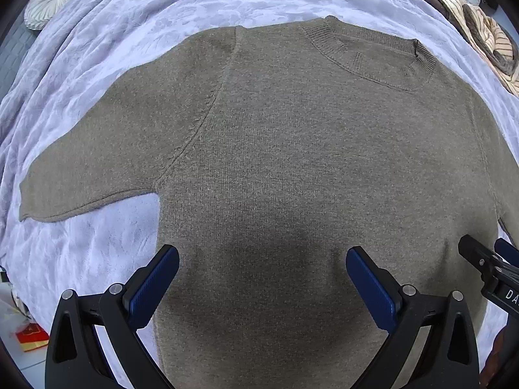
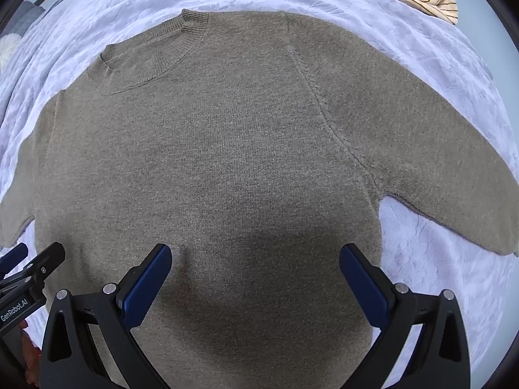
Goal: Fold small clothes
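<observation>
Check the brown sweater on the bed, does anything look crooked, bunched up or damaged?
Nothing stands out. The sweater lies flat on the white blanket, sleeves spread to both sides, collar neat. Both grippers are open above it.

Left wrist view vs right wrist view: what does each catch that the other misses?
Left wrist only: the whole left sleeve out to its cuff, a round pleated cushion far left, and a red packet on the floor. Right wrist only: the whole right sleeve out to its cuff. Both: the brown sweater spread flat on the pale blanket, its ribbed collar, a striped cloth beyond it, and the left gripper and right gripper, both open, holding nothing.
</observation>
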